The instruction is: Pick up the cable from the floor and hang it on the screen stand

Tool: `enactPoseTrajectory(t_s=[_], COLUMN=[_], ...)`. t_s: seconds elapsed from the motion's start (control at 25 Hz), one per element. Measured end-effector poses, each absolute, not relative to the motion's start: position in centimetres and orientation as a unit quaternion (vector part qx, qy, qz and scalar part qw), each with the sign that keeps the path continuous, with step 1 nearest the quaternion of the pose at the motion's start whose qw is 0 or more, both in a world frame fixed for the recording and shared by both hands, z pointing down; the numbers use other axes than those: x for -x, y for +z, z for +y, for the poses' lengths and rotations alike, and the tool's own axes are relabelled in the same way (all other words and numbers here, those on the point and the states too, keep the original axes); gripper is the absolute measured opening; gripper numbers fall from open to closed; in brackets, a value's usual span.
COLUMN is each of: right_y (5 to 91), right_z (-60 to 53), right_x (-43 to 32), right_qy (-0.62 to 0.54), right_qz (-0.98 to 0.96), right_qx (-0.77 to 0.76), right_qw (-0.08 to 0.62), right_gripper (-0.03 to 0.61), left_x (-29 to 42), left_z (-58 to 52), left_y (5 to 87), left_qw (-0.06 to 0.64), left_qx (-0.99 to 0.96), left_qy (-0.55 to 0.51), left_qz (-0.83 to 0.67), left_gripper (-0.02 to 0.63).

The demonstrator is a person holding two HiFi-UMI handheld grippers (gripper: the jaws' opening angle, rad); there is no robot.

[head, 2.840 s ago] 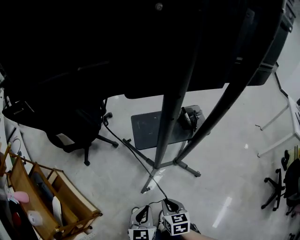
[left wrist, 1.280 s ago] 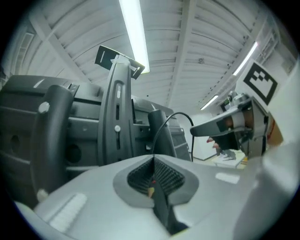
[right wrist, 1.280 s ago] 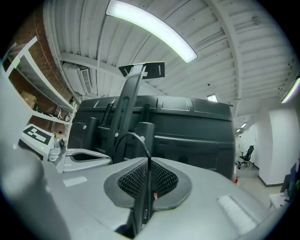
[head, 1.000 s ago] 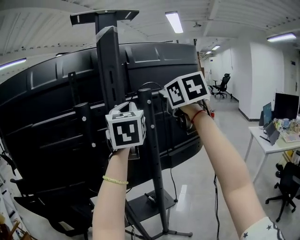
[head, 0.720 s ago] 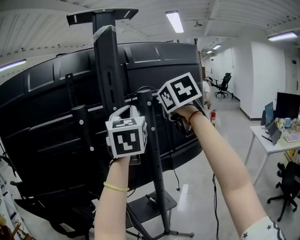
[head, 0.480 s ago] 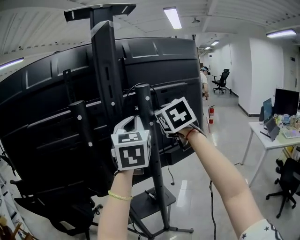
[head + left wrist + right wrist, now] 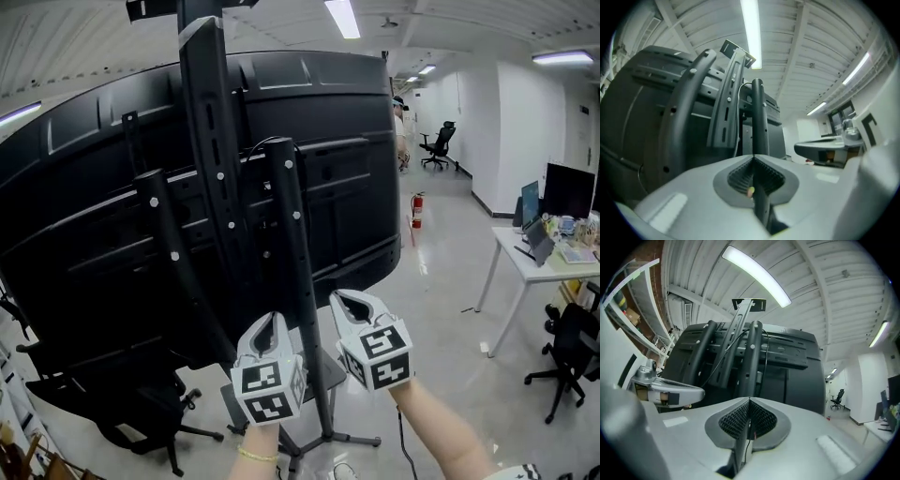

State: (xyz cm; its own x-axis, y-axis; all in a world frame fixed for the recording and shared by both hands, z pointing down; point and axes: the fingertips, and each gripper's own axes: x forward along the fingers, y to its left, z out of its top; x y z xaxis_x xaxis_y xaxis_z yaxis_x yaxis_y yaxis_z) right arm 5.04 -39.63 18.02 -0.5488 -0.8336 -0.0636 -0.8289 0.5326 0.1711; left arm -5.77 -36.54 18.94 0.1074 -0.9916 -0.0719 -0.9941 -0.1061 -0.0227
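Lower down the screen stand (image 7: 292,246) than before: left tongs (image 7: 271,322), right tongs (image 7: 348,299) (closed)

The screen stand (image 7: 292,272) rises from the floor (image 7: 441,309) between the two grippers, with the left gripper (image 7: 271,323) just to its left and the right gripper (image 7: 349,302) just to its right. High above both grippers the cable (image 7: 263,143) loops over the top of that stand, in front of the back of the screen (image 7: 356,159), which stands behind the stand. Well to the right of the right gripper is a desk (image 7: 536,260) with a chair (image 7: 564,361) beside it, and below and left of the left gripper another chair (image 7: 127,412) sits on the floor under the screen.
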Motion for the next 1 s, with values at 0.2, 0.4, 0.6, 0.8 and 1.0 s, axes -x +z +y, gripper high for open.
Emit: enactPoseTrajectory(t_s=[0.2, 0.4, 0.6, 0.8, 1.0], right_y=[25.0, 28.8, 30.4, 30.8, 30.8], right_z=[-35.3, -33.0, -31.9, -31.3, -31.1], right_x=[-5.1, -5.9, -6.6, -6.9, -7.0], right_qy=[-0.037, 0.0, 0.017, 0.02, 0.017], right_qz=[-0.879, -0.878, -0.873, -0.871, -0.871], right_qx=[-0.475, -0.479, -0.487, -0.491, -0.491], right_qw=[0.019, 0.016, 0.02, 0.019, 0.02], right_gripper=[0.0, -0.002, -0.002, -0.002, -0.002], left_x=[5.7, 5.0, 4.3, 3.5, 3.0], left_z=[-33.2, -30.9, -30.0, -29.5, -29.4], left_y=[25.4, 29.4, 30.9, 31.1, 31.1], left_qw=[0.004, -0.03, -0.031, -0.022, -0.021], left_qx=[0.736, 0.74, 0.743, 0.75, 0.753], left_qy=[0.015, 0.01, -0.009, -0.025, -0.023], left_qz=[0.676, 0.672, 0.668, 0.66, 0.657], left_gripper=[0.008, 0.006, 0.006, 0.006, 0.006])
